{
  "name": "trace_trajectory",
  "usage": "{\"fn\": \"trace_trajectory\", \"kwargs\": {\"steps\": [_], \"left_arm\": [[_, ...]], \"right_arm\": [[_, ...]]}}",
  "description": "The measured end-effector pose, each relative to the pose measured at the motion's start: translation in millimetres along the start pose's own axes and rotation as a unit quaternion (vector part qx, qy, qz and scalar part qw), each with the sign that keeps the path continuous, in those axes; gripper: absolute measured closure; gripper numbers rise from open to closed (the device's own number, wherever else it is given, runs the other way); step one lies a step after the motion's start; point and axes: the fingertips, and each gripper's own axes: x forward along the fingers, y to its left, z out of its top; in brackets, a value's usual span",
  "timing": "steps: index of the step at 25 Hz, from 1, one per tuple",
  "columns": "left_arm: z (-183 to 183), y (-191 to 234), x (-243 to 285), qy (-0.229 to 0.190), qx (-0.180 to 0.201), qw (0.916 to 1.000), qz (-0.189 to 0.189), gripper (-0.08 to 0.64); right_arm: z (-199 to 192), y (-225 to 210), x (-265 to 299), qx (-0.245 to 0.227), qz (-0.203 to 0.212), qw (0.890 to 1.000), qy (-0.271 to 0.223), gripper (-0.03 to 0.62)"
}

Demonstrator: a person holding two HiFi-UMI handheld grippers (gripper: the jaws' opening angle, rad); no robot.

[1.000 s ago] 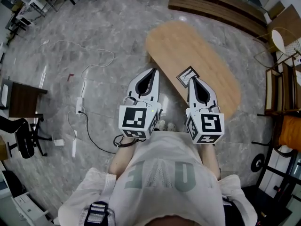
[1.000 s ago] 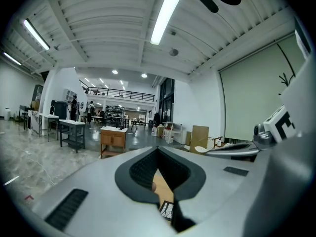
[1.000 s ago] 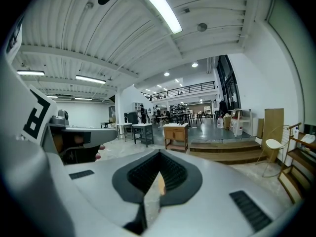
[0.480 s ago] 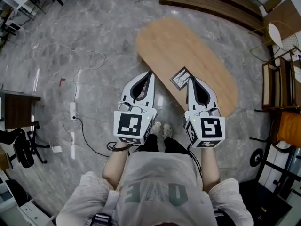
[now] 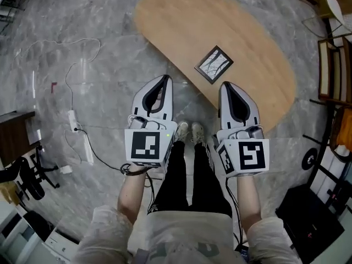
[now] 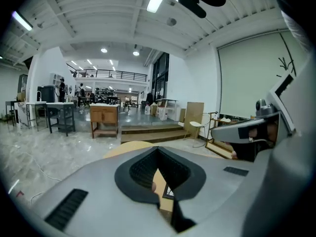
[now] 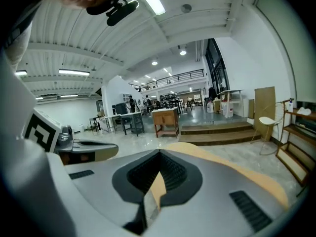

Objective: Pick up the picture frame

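The picture frame, dark-edged with a pale picture, lies flat near the front edge of the oval wooden table. Both grippers hover side by side over the floor, short of that edge, pointing toward the table. My left gripper is shut and empty, to the left of and below the frame. My right gripper is shut and empty, just below the frame and apart from it. In the left gripper view a corner of the frame shows through the gap of the left gripper. The right gripper faces the table.
The person's shoes stand on marble floor at the table's edge. A power strip with cables lies on the floor at left, beside a dark desk. Wooden shelving and a black case are at right.
Both grippers have come down and drawn back in the picture. The table and frame now fill more of the view, and the frame sits clear beyond the right gripper's tip instead of touching it.
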Motion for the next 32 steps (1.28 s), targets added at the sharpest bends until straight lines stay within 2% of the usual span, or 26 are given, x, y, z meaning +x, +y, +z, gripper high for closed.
{"fn": "trace_trajectory", "kwargs": {"steps": [4, 9, 11, 15, 19, 23, 27, 28, 30, 31, 32], "left_arm": [[-42, -4, 36, -0.017, -0.009, 0.9998, -0.011, 0.552], [-99, -11, 55, 0.014, -0.043, 0.9989, -0.011, 0.552], [-118, -17, 56, 0.026, -0.042, 0.9986, -0.019, 0.552], [-143, -25, 57, 0.049, -0.025, 0.9979, -0.036, 0.552], [-148, -28, 63, 0.053, -0.008, 0.9977, -0.041, 0.552], [-149, -29, 78, 0.071, 0.035, 0.9956, -0.05, 0.552], [-151, -41, 101, 0.101, 0.102, 0.9846, -0.099, 0.551], [-153, -44, 109, 0.111, 0.113, 0.9812, -0.109, 0.53], [-156, -52, 125, 0.125, 0.144, 0.9719, -0.139, 0.396], [-158, -57, 132, 0.128, 0.17, 0.9641, -0.158, 0.34], [-161, -64, 138, 0.13, 0.207, 0.9528, -0.18, 0.285]], "right_arm": [[-69, -13, 23, 0.014, -0.007, 1.0, 0.025, 0.589], [-137, -16, 35, 0.016, -0.009, 0.998, 0.059, 0.589], [-155, -17, 37, 0.02, -0.011, 0.997, 0.069, 0.589], [-175, -21, 38, 0.03, -0.014, 0.996, 0.078, 0.589], [-183, -27, 38, 0.038, -0.018, 0.996, 0.082, 0.589], [-184, -31, 37, 0.042, -0.02, 0.995, 0.084, 0.589], [-186, -34, 36, 0.053, -0.022, 0.995, 0.085, 0.589], [-187, -35, 36, 0.057, -0.022, 0.994, 0.085, 0.589], [-191, -36, 34, 0.064, -0.022, 0.994, 0.088, 0.589], [-193, -36, 33, 0.067, -0.022, 0.994, 0.089, 0.589], [-194, -36, 32, 0.068, -0.021, 0.993, 0.091, 0.589]]}}
